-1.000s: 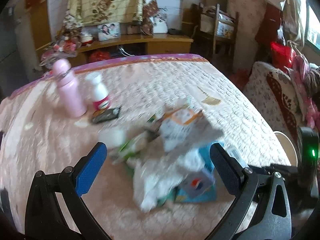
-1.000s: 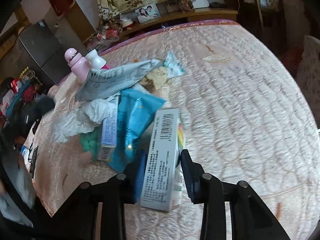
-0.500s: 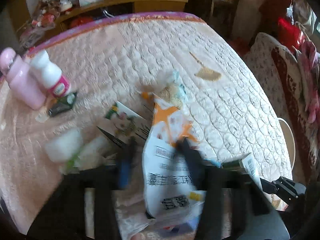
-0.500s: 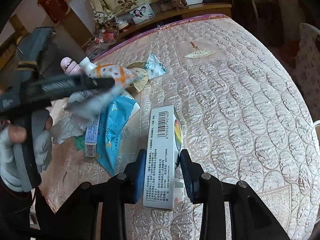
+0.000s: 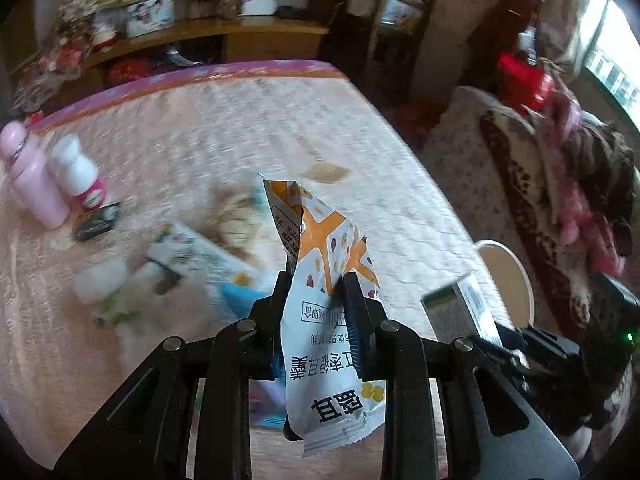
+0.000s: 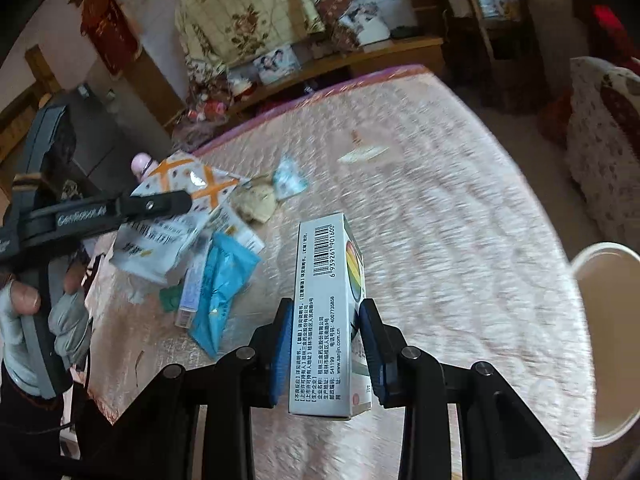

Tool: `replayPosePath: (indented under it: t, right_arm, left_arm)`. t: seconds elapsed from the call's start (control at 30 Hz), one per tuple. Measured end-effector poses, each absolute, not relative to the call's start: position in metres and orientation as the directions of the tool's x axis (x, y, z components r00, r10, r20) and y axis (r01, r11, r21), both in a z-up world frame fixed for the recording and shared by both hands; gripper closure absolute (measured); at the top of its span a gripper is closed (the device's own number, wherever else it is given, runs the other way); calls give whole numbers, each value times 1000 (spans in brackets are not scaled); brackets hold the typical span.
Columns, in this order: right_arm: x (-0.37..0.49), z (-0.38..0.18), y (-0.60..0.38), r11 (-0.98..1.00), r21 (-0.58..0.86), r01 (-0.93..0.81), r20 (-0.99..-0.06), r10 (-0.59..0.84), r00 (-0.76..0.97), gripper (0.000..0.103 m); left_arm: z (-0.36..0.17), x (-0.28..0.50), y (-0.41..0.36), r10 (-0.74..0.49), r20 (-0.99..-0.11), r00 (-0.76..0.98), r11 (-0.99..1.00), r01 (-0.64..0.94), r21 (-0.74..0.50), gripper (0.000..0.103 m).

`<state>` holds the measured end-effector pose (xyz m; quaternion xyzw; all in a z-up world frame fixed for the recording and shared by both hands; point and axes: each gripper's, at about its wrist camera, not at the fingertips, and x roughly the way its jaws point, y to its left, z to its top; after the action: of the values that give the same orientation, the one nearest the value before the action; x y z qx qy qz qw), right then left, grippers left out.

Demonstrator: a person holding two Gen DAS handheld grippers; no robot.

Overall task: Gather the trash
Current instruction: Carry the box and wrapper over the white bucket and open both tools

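trash lies in a loose heap on the pink quilted bed (image 6: 460,208): a blue plastic pouch (image 6: 224,280), a crumpled tan wrapper (image 6: 256,200), a small pale blue packet (image 6: 290,178) and a flat printed carton (image 5: 192,252). the left gripper (image 5: 316,292) has its fingers clamped on a white and orange snack bag (image 5: 332,320), held off the bed above the heap. the right gripper (image 6: 326,334) has its blue-padded fingers (image 6: 282,344) closed on a white cardboard medicine box (image 6: 328,312) with a barcode, held upright clear of the quilt. a pink bottle (image 5: 32,184) and a white bottle with a red label (image 5: 82,176) stand side by side near the bed's far left edge. a cream round bin (image 6: 608,320) sits just beside the bed on the right.
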<state>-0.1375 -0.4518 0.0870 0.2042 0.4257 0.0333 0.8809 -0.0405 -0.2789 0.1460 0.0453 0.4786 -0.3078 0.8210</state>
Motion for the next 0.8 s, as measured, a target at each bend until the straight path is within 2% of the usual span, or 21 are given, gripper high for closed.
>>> replayPosePath:
  t: [0.4, 0.6, 0.8]
  right_arm:
    - [-219, 97, -561, 879, 336, 337, -761, 43, 647, 71]
    - [-255, 83, -617, 844, 274, 462, -808, -59, 587, 71]
    - [-270, 61, -658, 798, 254, 546, -835, -104, 541, 71]
  left_arm:
    - [124, -115, -411, -558, -812, 171, 654, 693, -303, 80]
    - [95, -144, -471, -573, -812, 109, 619, 707, -342, 80]
    - [73, -158, -514, -593, -801, 84, 606, 701, -375, 79]
